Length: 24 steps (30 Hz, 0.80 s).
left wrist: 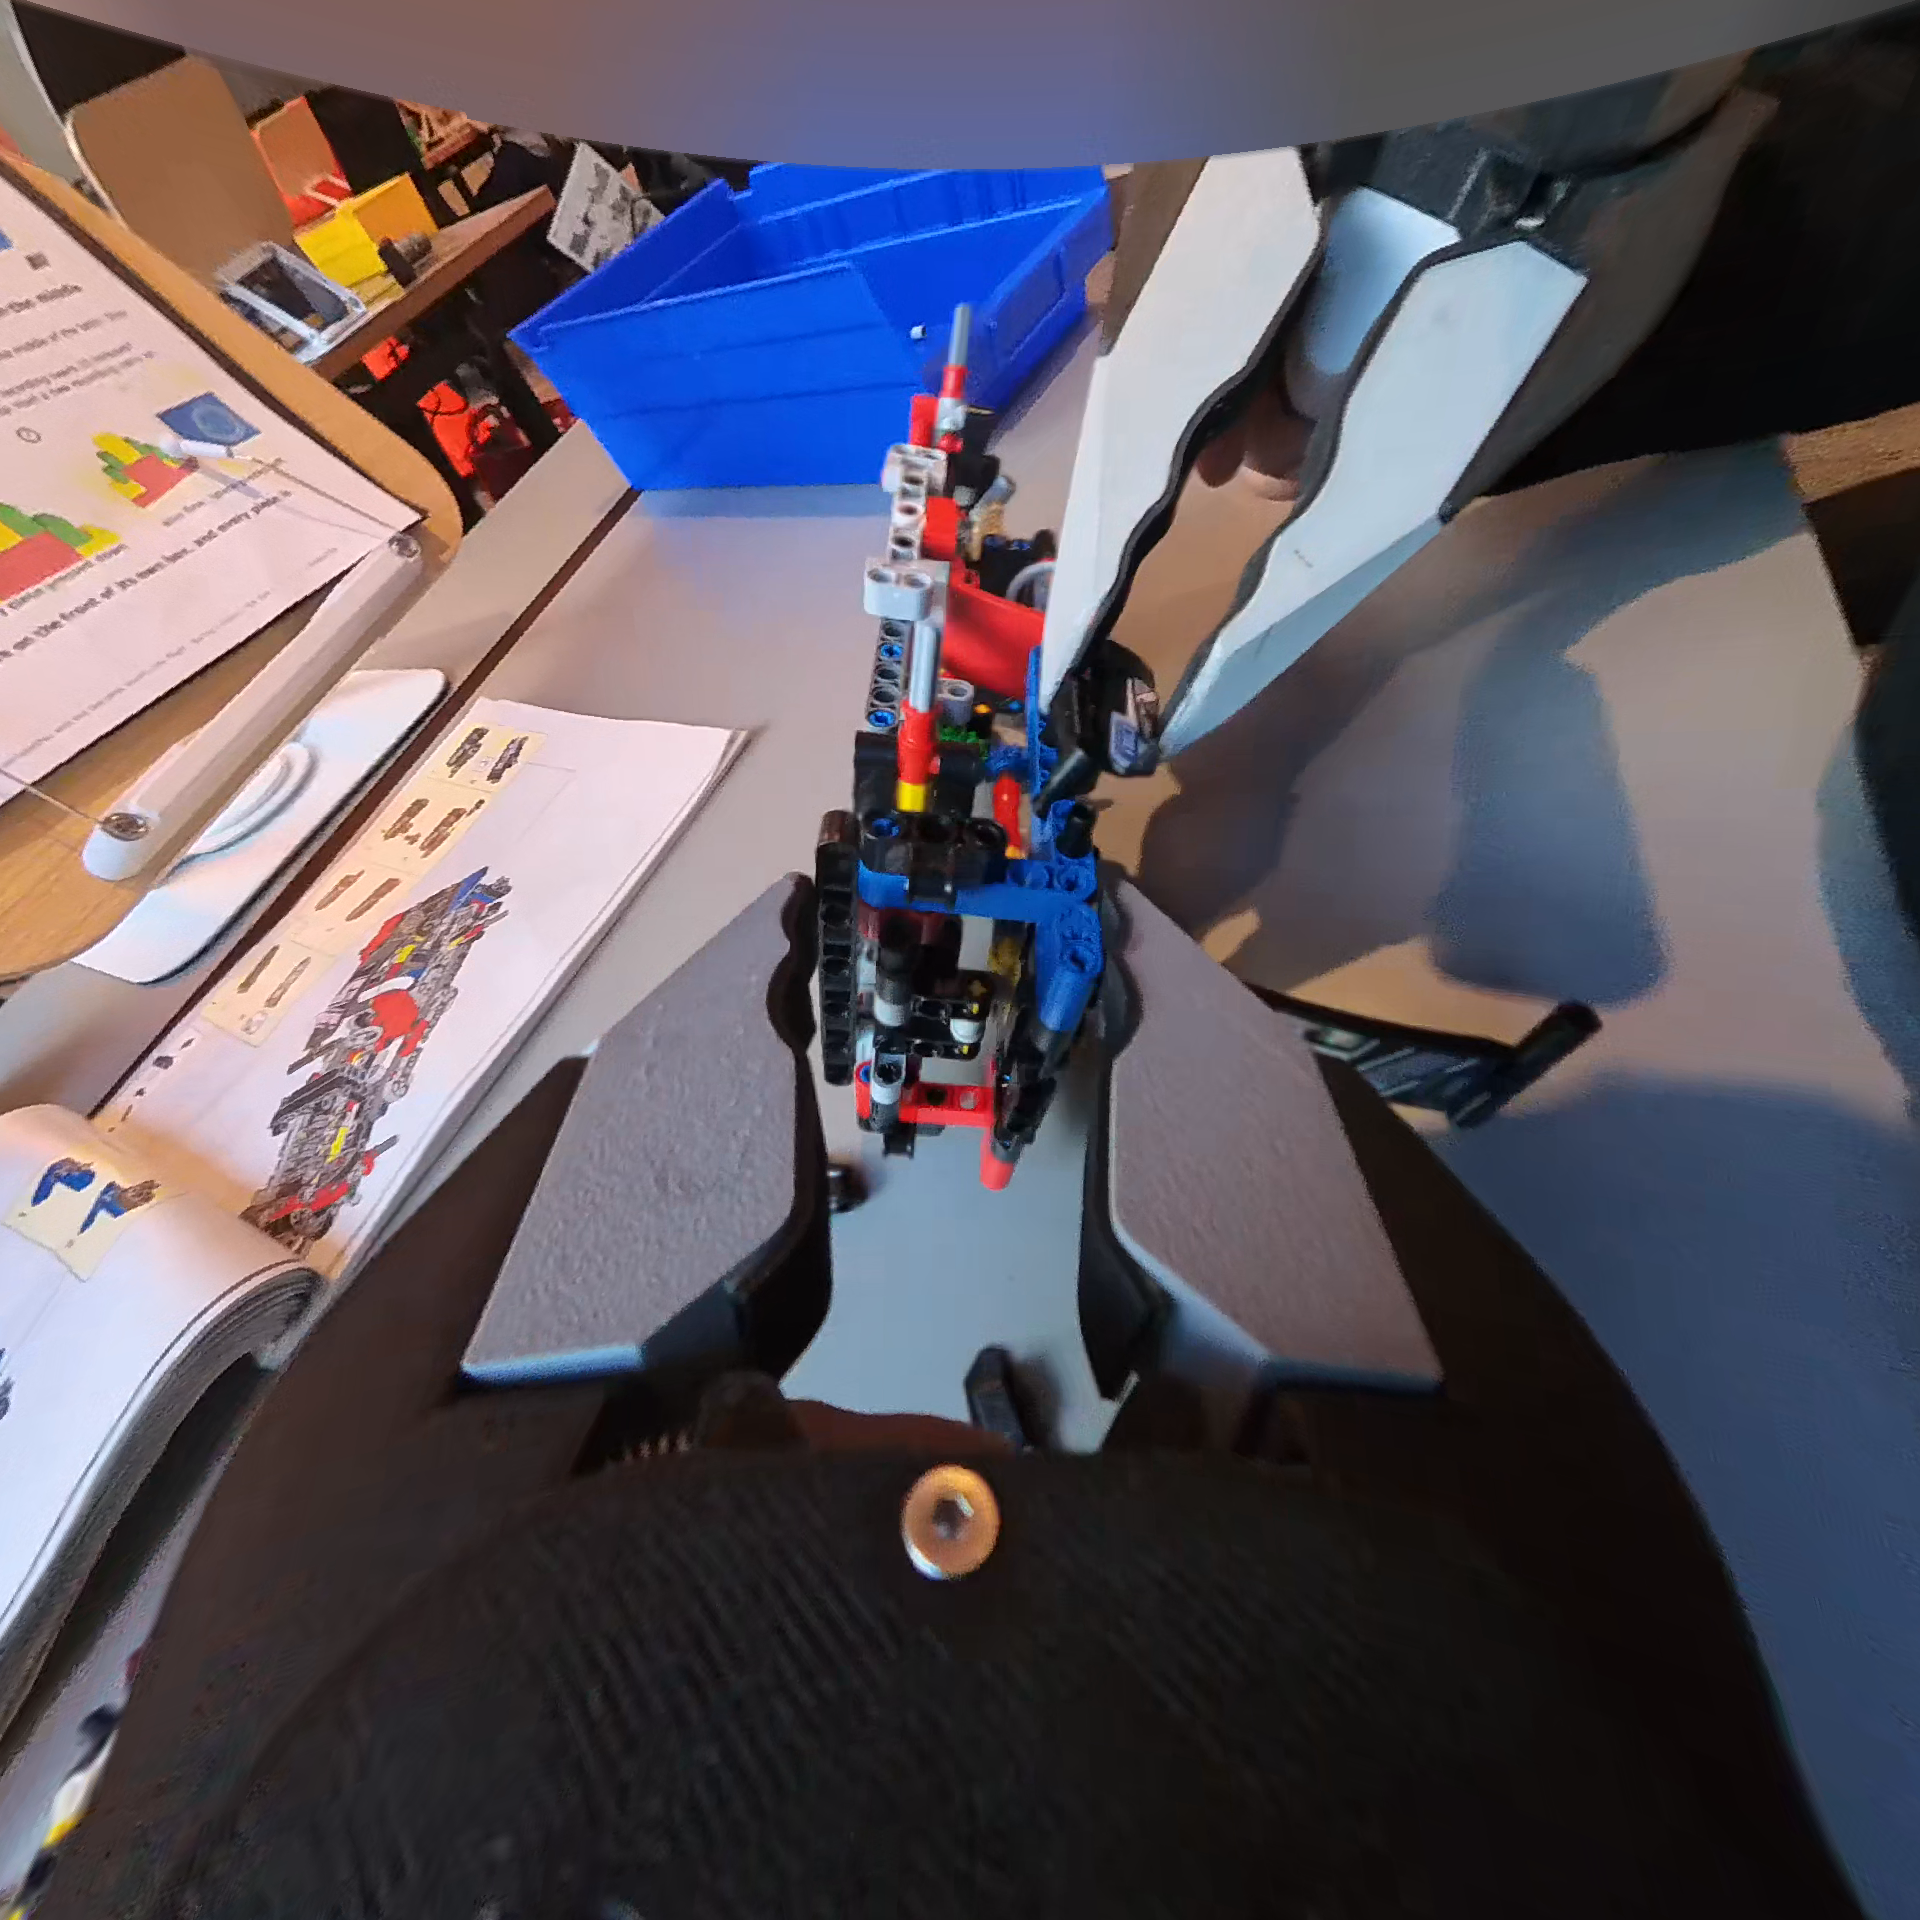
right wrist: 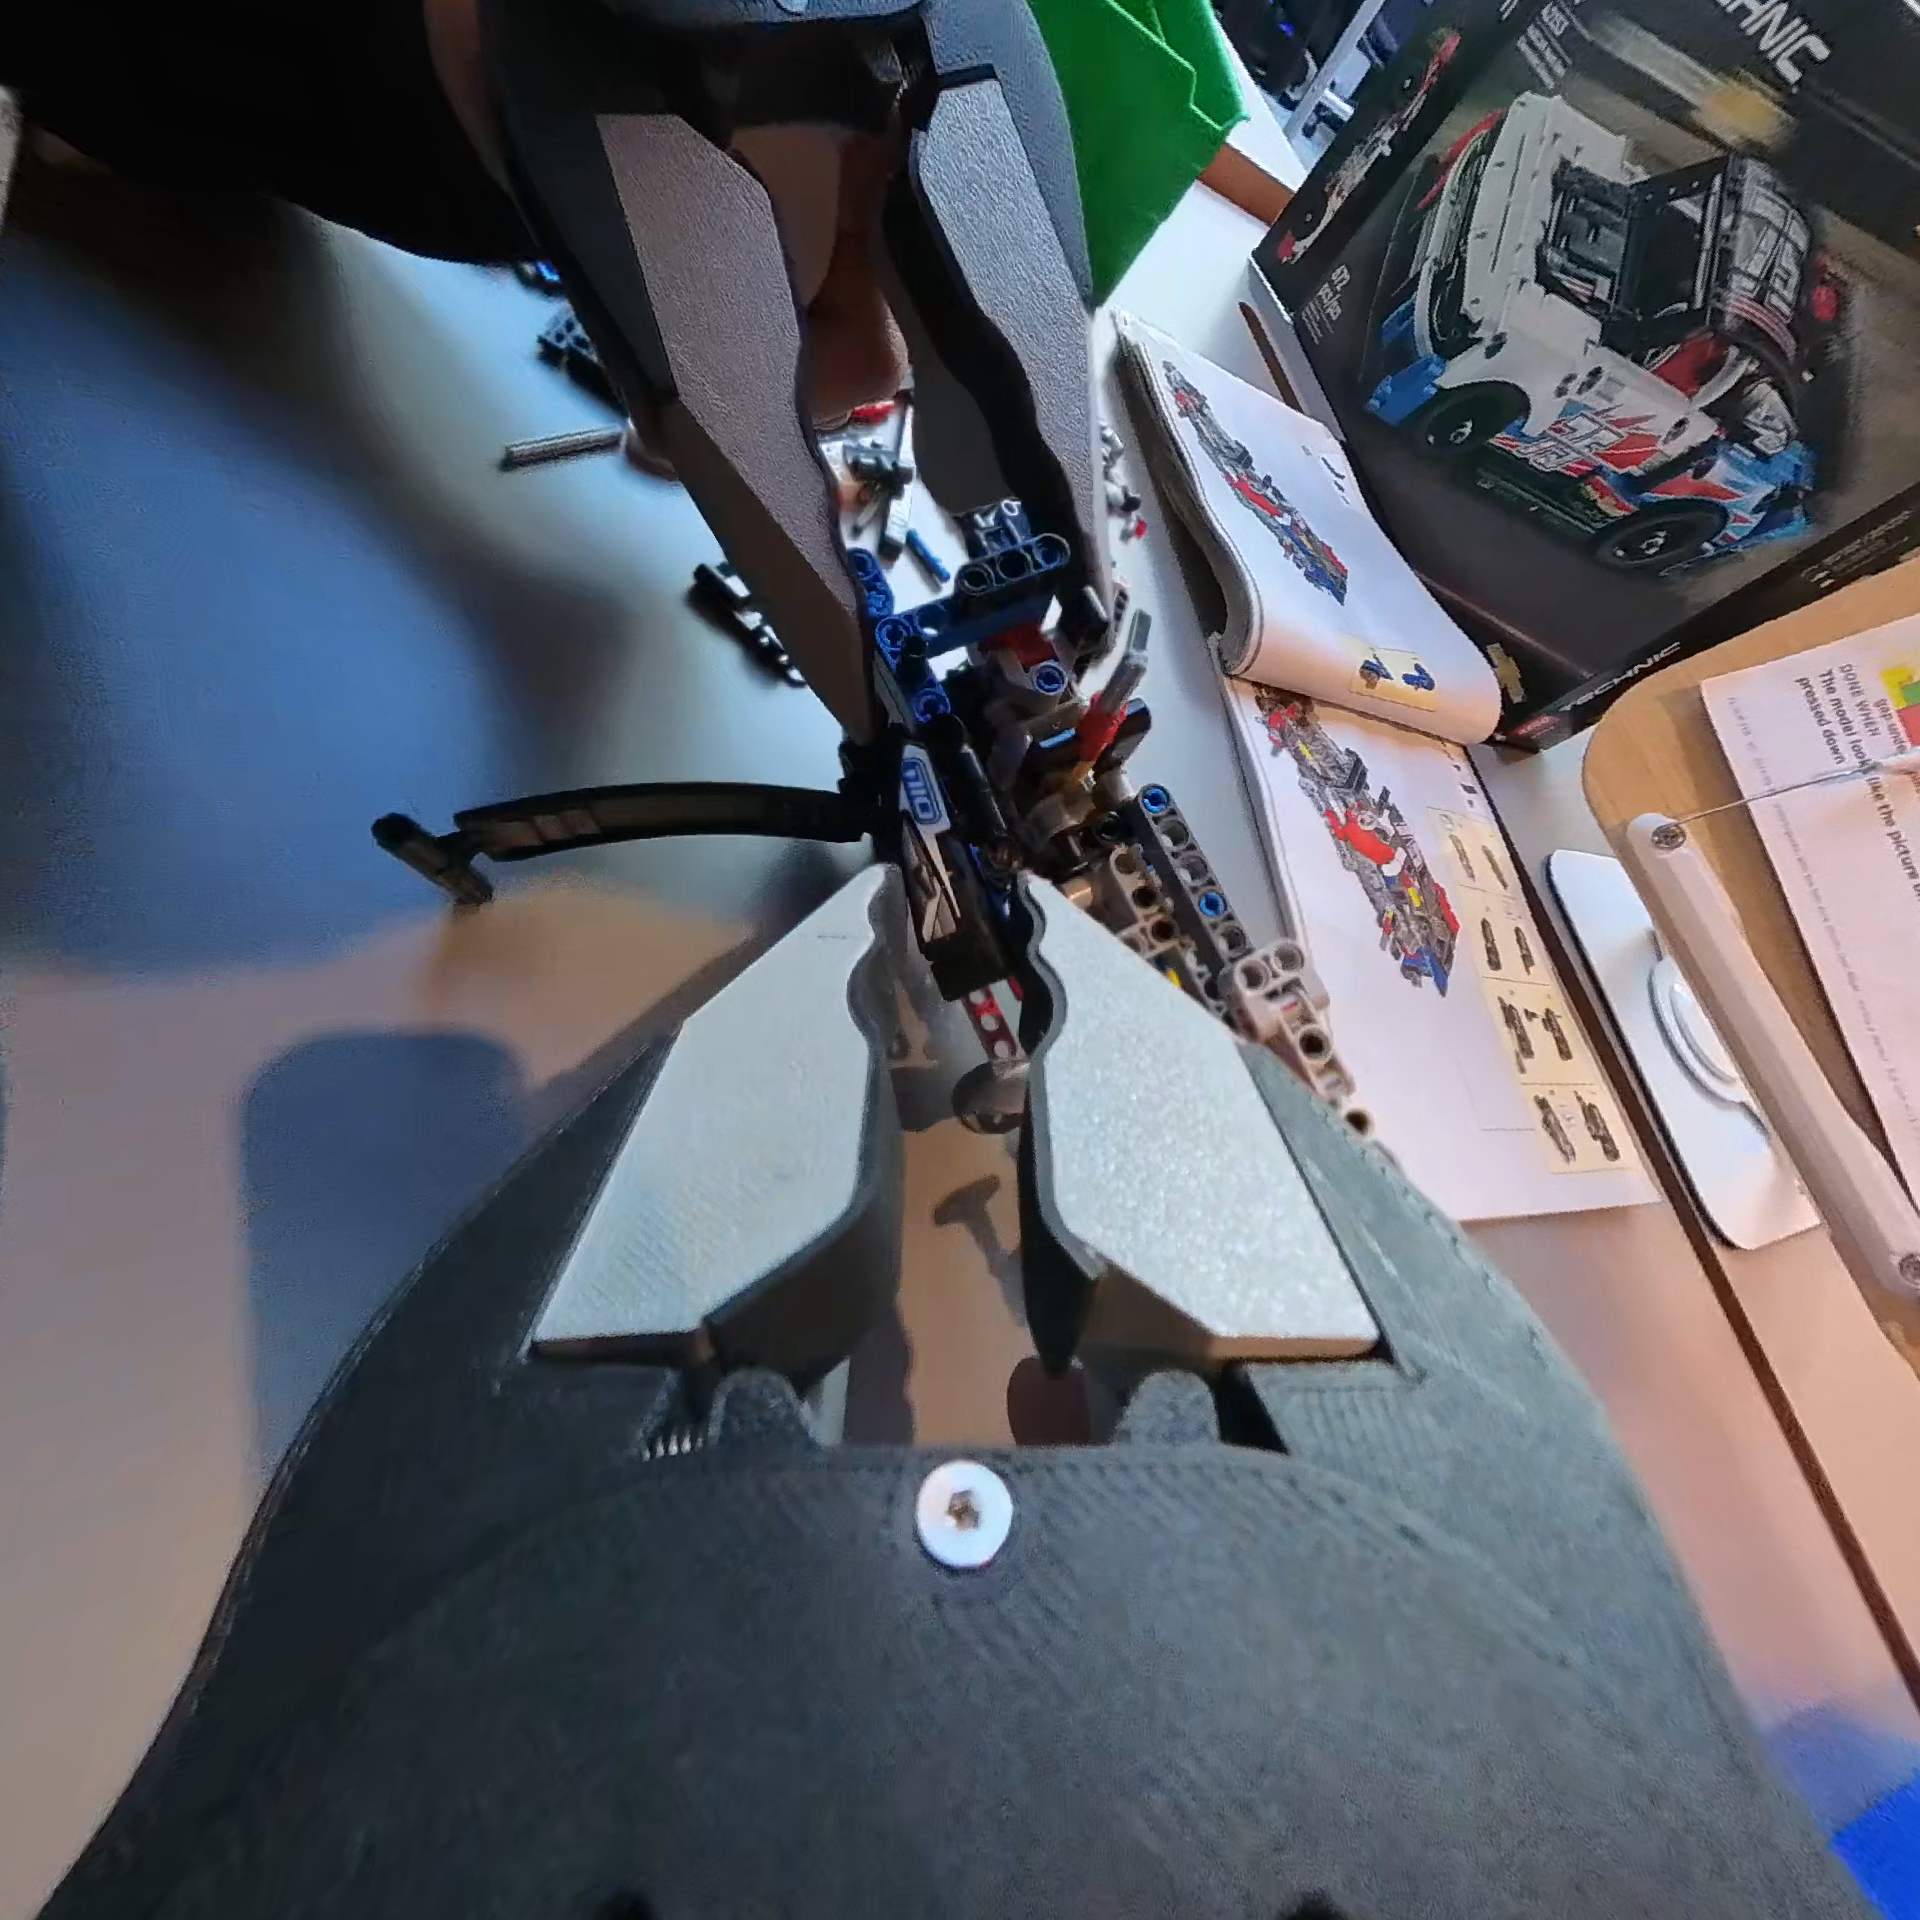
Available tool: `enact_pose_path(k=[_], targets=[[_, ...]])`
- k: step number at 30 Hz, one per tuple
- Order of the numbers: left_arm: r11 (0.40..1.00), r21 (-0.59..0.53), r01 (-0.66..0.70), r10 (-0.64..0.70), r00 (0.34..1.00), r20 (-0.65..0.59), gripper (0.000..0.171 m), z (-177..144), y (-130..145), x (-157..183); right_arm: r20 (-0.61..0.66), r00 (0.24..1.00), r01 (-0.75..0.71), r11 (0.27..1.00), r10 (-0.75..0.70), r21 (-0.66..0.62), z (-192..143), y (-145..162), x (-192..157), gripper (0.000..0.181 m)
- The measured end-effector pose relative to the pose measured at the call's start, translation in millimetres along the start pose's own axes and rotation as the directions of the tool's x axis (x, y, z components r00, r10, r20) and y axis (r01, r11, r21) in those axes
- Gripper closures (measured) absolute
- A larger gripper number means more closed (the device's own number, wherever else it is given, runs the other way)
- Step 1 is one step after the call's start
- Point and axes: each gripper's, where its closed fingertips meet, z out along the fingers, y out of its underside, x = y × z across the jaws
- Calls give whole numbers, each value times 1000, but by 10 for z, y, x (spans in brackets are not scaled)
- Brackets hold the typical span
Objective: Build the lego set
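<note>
**Mid-build: adding a side piece to the chassis**

Left gripper [left wrist: 951,997] has its jaws clenched around the near end of the chassis [left wrist: 935,831], held just over the counter [left wrist: 675,582] right of the manual [left wrist: 436,935]. Right gripper [right wrist: 951,914] is nearly closed, pinching a stickered black panel [right wrist: 925,821] against the chassis side. Next, probably: line up the pins and press home.
</note>
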Motion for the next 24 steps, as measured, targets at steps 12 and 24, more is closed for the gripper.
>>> enact_pose_path(k=[12, 24], targets=[[987, 156, -39, 40, 999, -1, 144, -265, -386, 130, 60, 991, -132, 972, 123, 195, -302, -158, -127, 166], [766, 9, 643, -613, 735, -290, 154, -173, -407, 876, -241, 917, 328, 945, -318, 0, -268, -23, -327, 165]])
